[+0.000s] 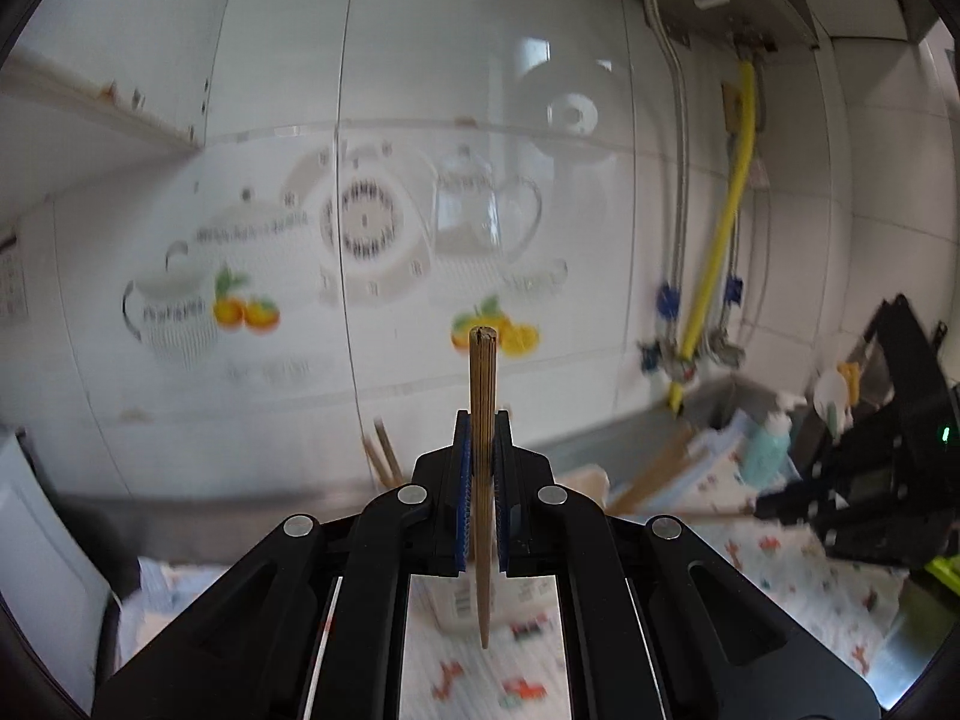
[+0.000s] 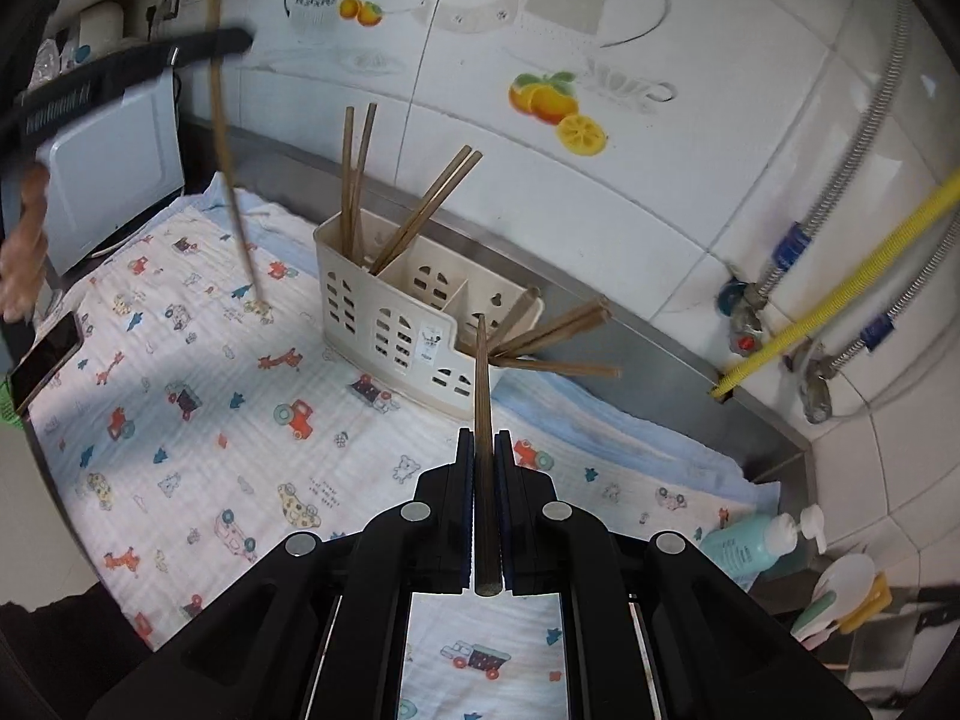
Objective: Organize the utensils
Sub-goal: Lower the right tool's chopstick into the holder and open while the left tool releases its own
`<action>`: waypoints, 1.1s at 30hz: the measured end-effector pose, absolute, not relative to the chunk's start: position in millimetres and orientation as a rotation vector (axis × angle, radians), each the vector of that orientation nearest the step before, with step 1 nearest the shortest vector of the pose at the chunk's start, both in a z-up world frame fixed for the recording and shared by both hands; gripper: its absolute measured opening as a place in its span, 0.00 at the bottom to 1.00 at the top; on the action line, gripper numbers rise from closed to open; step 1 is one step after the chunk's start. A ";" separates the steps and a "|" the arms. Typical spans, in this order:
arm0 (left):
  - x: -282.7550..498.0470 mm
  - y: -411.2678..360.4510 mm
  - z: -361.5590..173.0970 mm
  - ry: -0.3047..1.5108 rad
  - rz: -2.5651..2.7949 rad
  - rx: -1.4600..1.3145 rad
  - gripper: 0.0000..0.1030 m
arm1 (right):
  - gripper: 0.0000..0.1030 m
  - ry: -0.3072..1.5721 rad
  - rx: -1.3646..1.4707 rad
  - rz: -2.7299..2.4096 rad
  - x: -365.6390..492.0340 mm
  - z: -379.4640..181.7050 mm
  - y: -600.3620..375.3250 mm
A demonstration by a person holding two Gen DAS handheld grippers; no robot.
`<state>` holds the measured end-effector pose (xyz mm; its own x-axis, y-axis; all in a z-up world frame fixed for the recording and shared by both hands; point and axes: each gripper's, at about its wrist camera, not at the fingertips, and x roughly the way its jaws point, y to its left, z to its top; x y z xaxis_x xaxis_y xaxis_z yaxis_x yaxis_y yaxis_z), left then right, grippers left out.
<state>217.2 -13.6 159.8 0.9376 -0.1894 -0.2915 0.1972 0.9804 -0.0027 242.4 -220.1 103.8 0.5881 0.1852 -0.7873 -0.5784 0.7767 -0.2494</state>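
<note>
My left gripper [image 1: 482, 420] is shut on a light wooden chopstick [image 1: 482, 396] that stands upright between the pads, thick end up. In the right wrist view the same gripper [image 2: 228, 45] and chopstick [image 2: 231, 192] show at upper left, the tip touching the cloth. My right gripper [image 2: 483, 438] is shut on a dark brown chopstick [image 2: 482, 372] that points toward the cream utensil caddy [image 2: 396, 324]. The caddy holds several chopsticks: upright ones in its left compartment [image 2: 354, 180], and several leaning out low on its right side [image 2: 558, 324].
A printed cloth [image 2: 198, 396] covers the steel counter. A white appliance [image 2: 114, 174] stands at back left, a phone [image 2: 42, 360] at the left edge. A teal pump bottle [image 2: 750, 546] and spoons [image 2: 840, 594] sit at right by the sink. Pipes and a yellow hose [image 2: 840, 294] run along the tiled wall.
</note>
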 end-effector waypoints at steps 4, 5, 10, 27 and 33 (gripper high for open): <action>239.6 -11.4 180.7 0.249 -0.167 0.040 0.05 | 0.06 0.865 -0.507 0.470 260.7 112.2 -213.9; 243.7 -10.3 183.0 0.249 -0.169 0.034 0.05 | 0.06 0.876 -0.509 0.469 265.1 113.3 -212.2; 271.2 -5.0 183.1 0.259 -0.152 0.001 0.05 | 0.06 0.931 -0.539 0.478 275.6 112.1 -204.6; 319.3 -2.4 127.2 0.405 -0.157 -0.004 0.09 | 0.06 1.028 -0.525 0.491 331.1 112.2 -181.6; 311.4 -0.9 126.1 0.392 -0.144 0.006 0.43 | 0.14 0.999 -0.471 0.474 341.6 118.1 -182.6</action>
<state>311.4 -0.9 126.1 0.9140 -0.1388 -0.3813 0.1411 0.9898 -0.0221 341.6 -182.6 118.1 0.4587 0.1597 -0.8741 -0.5763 0.8022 -0.1559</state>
